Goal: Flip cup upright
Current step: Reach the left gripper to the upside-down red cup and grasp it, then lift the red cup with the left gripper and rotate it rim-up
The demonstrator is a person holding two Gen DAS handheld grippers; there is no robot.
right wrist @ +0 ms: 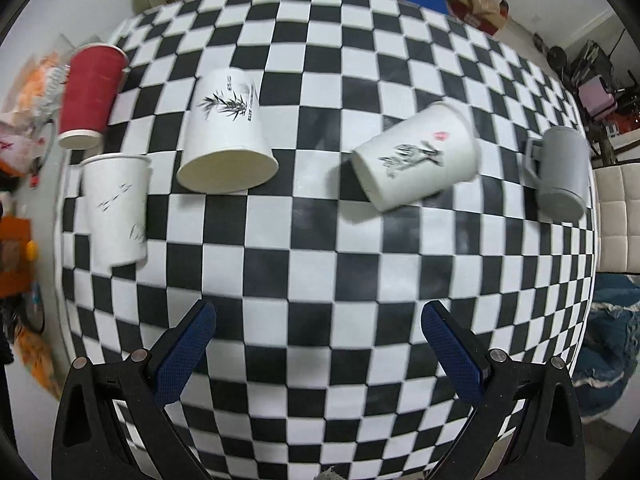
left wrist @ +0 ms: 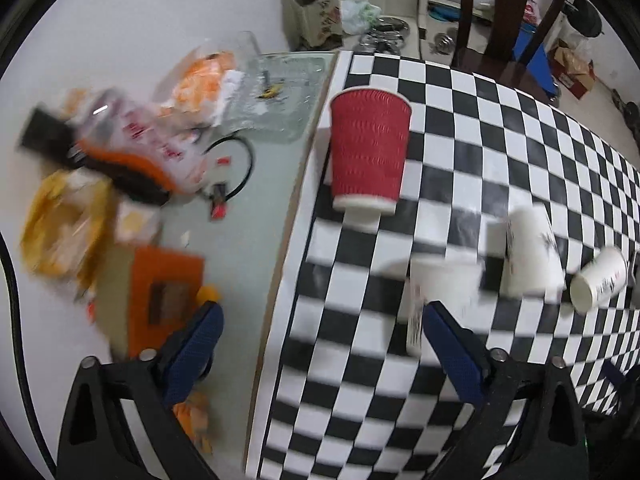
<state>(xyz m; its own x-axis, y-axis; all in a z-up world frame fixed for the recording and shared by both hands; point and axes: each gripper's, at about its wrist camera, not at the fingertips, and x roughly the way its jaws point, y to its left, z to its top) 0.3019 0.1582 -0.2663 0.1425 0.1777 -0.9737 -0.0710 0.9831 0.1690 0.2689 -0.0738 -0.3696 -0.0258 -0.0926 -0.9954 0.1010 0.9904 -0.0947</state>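
Several cups are on the checkered tablecloth (right wrist: 320,240). A red ribbed cup (left wrist: 370,152) stands upright at the cloth's left edge; it also shows in the right wrist view (right wrist: 90,96). A white cup (right wrist: 116,208) stands upright near it. A white cup with bamboo print (right wrist: 226,128) stands mouth down. Another white cup (right wrist: 418,156) lies on its side. A grey mug (right wrist: 562,172) stands at the far right. My left gripper (left wrist: 320,344) is open and empty, with a blurred white cup (left wrist: 440,292) near its right finger. My right gripper (right wrist: 320,344) is open and empty above the cloth.
Left of the cloth, the pale table (left wrist: 240,240) holds snack bags (left wrist: 64,224), an orange box (left wrist: 160,296), a black cable (left wrist: 240,168) and a clear tray (left wrist: 280,96). A dark chair (left wrist: 508,12) stands beyond the table. A white padded chair (right wrist: 618,220) is at the right.
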